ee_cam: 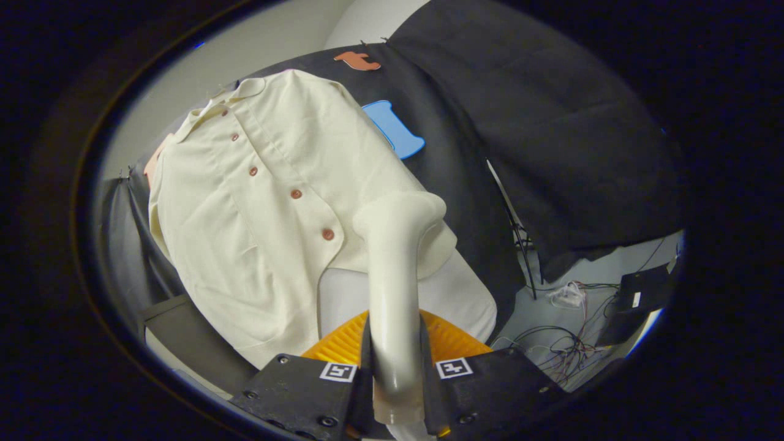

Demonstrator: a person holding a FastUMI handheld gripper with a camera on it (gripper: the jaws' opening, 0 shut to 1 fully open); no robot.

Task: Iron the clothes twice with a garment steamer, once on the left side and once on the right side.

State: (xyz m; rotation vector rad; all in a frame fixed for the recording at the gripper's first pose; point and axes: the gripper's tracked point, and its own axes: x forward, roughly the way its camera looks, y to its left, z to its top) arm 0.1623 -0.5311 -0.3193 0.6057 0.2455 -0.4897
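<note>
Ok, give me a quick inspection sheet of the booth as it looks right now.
Surface: grey floor beyond the fingers, partly bare.
Job's things: cream buttoned shirt hangs against the black cloth wall; steamer handle runs up from between the fingers, head by the shirt's lower edge, right of the buttons.
Clutter: black box on the floor.
Grippers: gripper shut on steamer, both fingers pressing the handle.
Cables: loose tangle of wires on the floor.
Surroundings: pale wall above the cloth.

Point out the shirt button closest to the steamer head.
The lowest button on the shirt, beside the steamer head the gripper clamps; the other four run up toward the collar.
</note>
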